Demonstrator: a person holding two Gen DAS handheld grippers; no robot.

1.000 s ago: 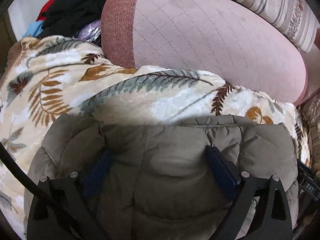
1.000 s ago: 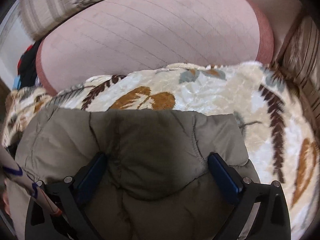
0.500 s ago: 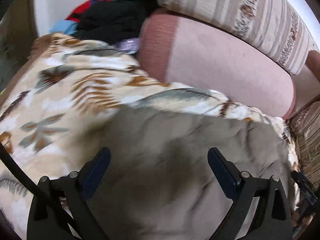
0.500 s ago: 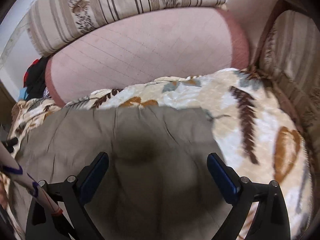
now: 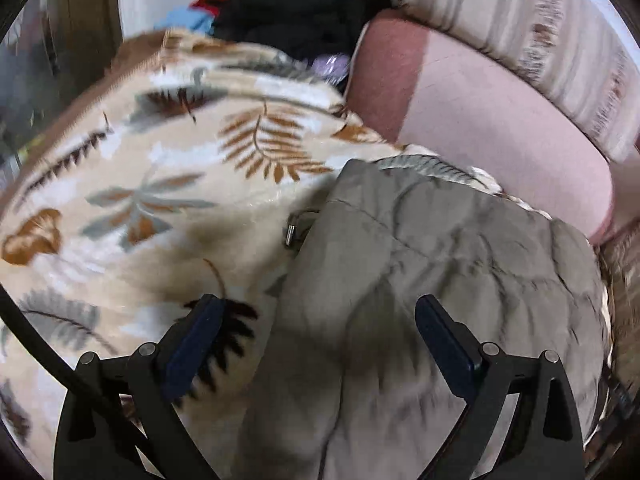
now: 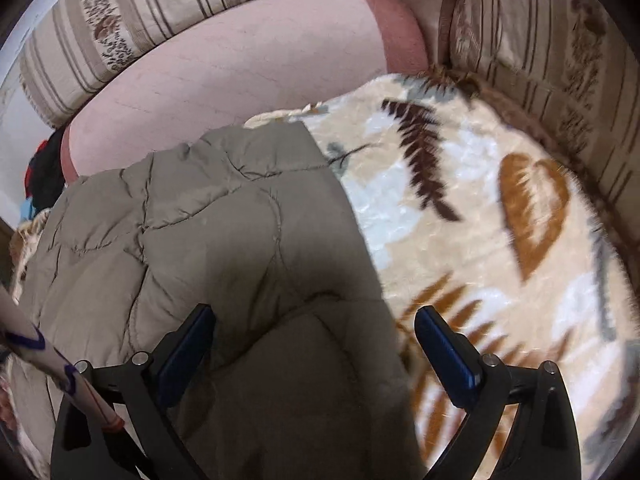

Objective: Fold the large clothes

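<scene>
An olive-grey quilted puffer jacket (image 5: 440, 264) lies folded on a cream blanket with a leaf print (image 5: 160, 208). A zipper pull (image 5: 290, 234) shows at its left edge. My left gripper (image 5: 320, 344) is open and empty above the jacket's left edge. In the right wrist view the jacket (image 6: 200, 232) fills the lower left, on the same blanket (image 6: 480, 240). My right gripper (image 6: 316, 344) is open and empty above the jacket's right edge.
A pink bolster cushion (image 5: 500, 112) and a striped sofa back (image 5: 540, 32) lie behind the blanket. A pile of black, red and blue clothes (image 5: 288, 16) sits at the far left. A striped sofa arm (image 6: 560, 60) bounds the right side.
Both grippers, pressed on the jacket a second ago, have lifted and pulled back. The left one moved left, the right one right. The jacket stays folded on the blanket.
</scene>
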